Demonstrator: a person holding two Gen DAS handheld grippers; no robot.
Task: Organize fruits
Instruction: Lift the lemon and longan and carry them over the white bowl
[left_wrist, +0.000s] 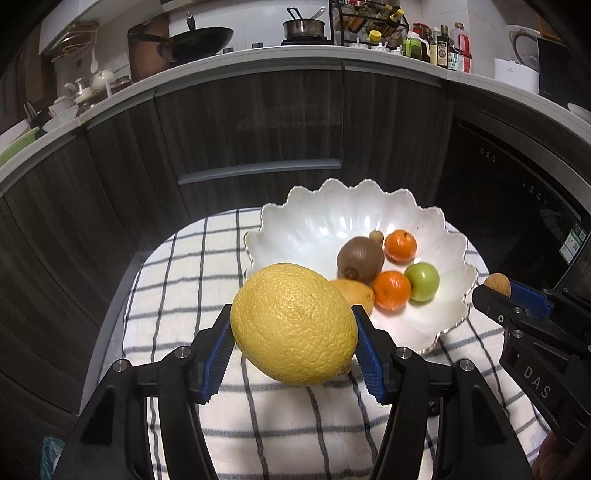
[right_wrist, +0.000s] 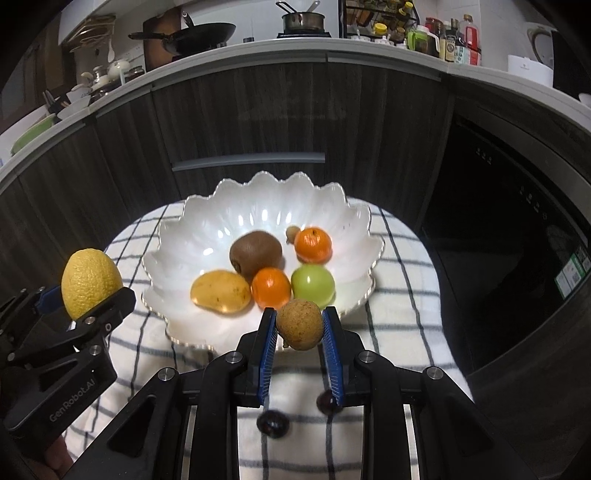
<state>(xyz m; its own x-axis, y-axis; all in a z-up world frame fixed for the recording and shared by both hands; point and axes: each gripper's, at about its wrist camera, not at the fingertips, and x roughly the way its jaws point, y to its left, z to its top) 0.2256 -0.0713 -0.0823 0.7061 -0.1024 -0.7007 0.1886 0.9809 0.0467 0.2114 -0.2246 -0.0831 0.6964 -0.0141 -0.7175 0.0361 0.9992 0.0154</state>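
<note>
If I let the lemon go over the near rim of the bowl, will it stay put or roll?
The lemon, clamped in the left hand-held gripper, is oval and firm-looking, so it will probably roll. The white scalloped bowl slopes inward and looks glossy, so the lemon would likely slide toward the mango.

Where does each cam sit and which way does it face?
Left wrist: on the left claw, looking forward along its fingers at the lemon it grips, the white bowl beyond; the right claw shows at right.
Right wrist: on the right claw, looking at the small brown fruit it grips before the bowl; the left claw shows at left.
Shared: bowl, kiwi, green apple, checked cloth, kitchen counter.
</note>
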